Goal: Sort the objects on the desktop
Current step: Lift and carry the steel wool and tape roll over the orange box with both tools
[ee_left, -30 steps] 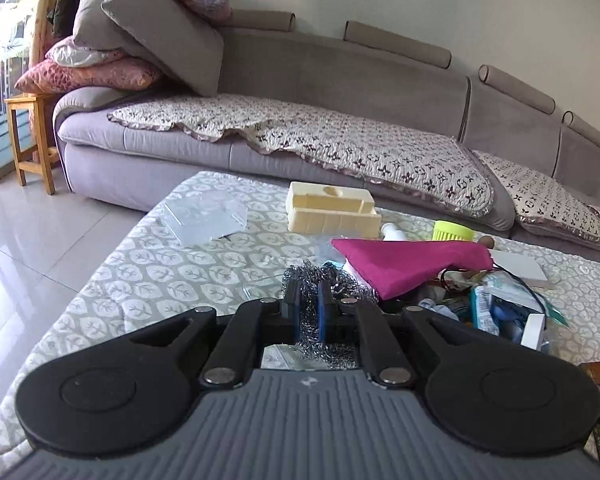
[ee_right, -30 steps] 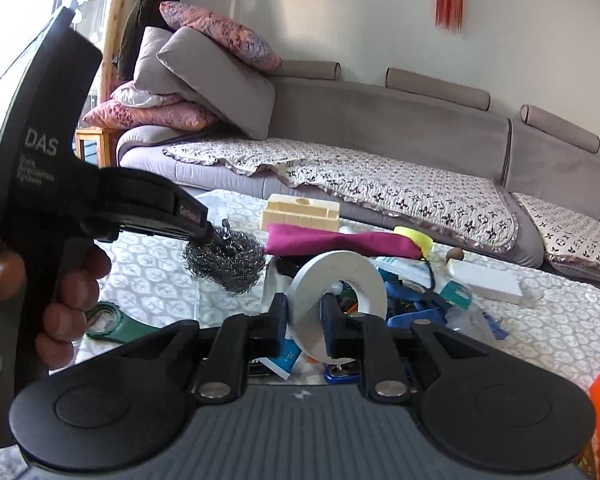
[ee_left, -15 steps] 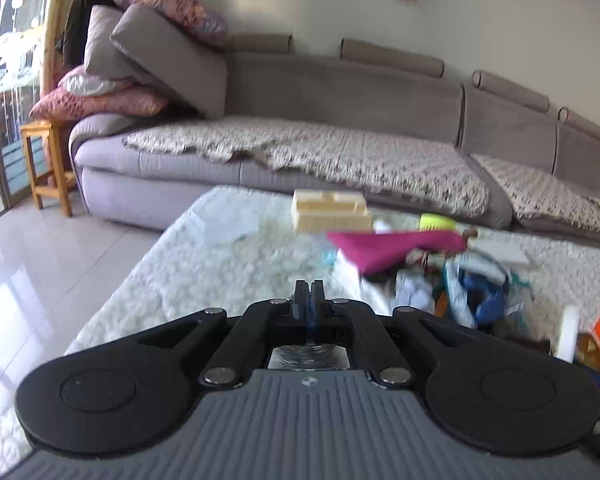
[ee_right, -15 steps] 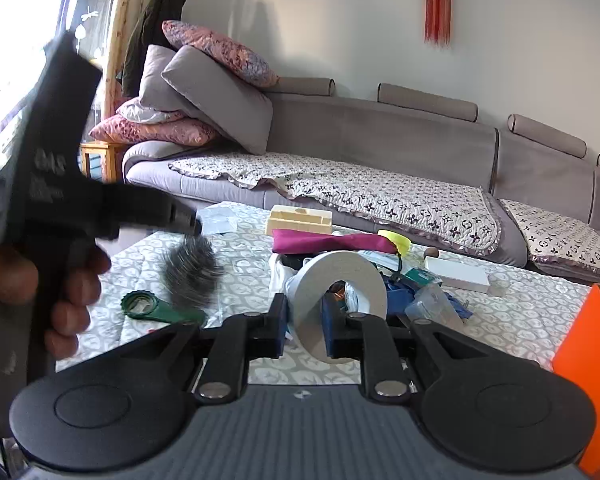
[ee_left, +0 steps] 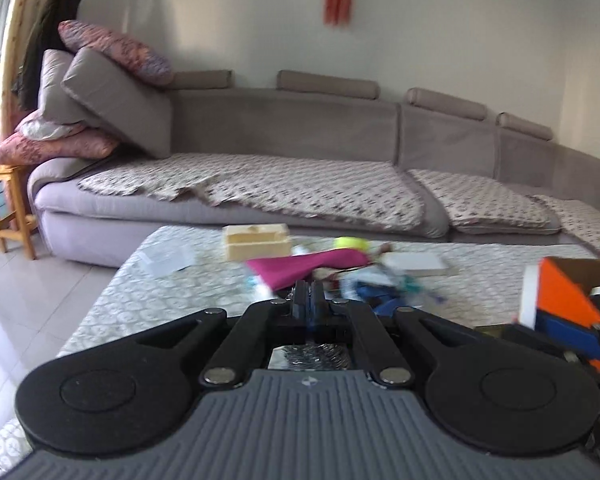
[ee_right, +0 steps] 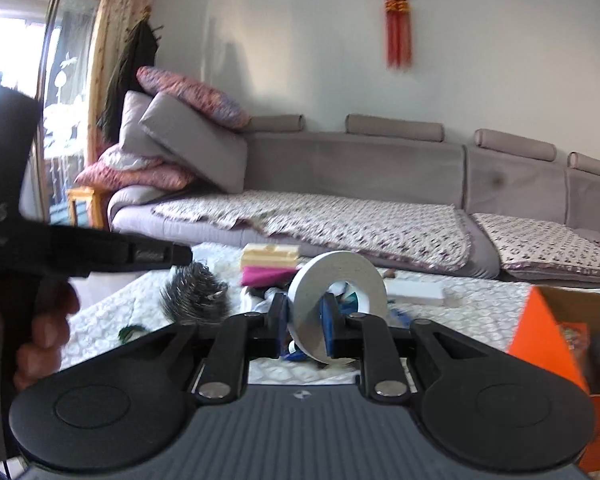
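My left gripper [ee_left: 309,300] is shut on a steel wool scourer [ee_left: 310,354], which hangs below the fingers. In the right wrist view the left gripper [ee_right: 180,255] reaches in from the left, with the scourer [ee_right: 196,294] under its tip, above the table. My right gripper [ee_right: 305,322] is shut on a white tape roll [ee_right: 336,300] held upright. A pile of mixed objects [ee_left: 380,284] with a magenta cloth [ee_left: 304,266] lies mid-table. An orange cardboard box [ee_left: 568,304] stands at the right and also shows in the right wrist view [ee_right: 540,336].
A cream plastic block [ee_left: 256,242], a yellow-green cup [ee_left: 352,244], a white flat box [ee_left: 414,262] and a clear bag [ee_left: 164,258] lie on the patterned tablecloth [ee_left: 160,304]. A grey sofa [ee_left: 300,184] runs behind the table. A green item [ee_right: 130,332] lies near the left edge.
Both grippers have risen and moved right with their loads. The scourer came up off the table. The orange box has come into both views.
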Demonstrator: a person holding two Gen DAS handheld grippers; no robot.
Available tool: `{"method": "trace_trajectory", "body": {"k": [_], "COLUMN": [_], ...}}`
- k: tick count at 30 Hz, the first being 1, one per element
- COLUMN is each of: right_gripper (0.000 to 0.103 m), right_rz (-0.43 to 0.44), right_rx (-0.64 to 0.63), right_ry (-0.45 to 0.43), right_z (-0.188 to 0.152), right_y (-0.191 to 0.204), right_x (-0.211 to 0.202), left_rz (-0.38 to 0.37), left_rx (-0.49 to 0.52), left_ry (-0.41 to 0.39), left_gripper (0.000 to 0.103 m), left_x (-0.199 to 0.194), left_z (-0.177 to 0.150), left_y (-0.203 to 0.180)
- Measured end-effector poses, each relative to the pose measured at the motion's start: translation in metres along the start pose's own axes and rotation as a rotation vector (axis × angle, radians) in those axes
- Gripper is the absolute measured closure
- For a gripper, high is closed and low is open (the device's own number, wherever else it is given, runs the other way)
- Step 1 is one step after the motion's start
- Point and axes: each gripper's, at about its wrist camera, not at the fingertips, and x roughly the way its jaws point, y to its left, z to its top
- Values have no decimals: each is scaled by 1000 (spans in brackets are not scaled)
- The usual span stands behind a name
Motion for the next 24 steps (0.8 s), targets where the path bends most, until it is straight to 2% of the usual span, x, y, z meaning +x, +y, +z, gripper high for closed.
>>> {"method": "trace_trajectory", "body": {"k": [6,11,19,24], "right_gripper": [86,86,86,86], "right_rz": [-73,-171,-361,-432], "right_rx": [36,94,197,241], "right_ry": [-57,-90,-118,-105], "right_z": [2,-7,-33,-47], "right_y": [-39,-88,-156,-179], "right_x": [-19,-35,-55,-53], "left_rz": [-110,-204,-390,-471], "left_rx": [22,49,77,105], "left_ry": [-27,-39,-21,-6], "left_gripper": [100,100,100,100], "left_x": [-2,9,34,48], "left_z": [13,21,11,4], "left_y": [-42,-78,-139,-164]}}
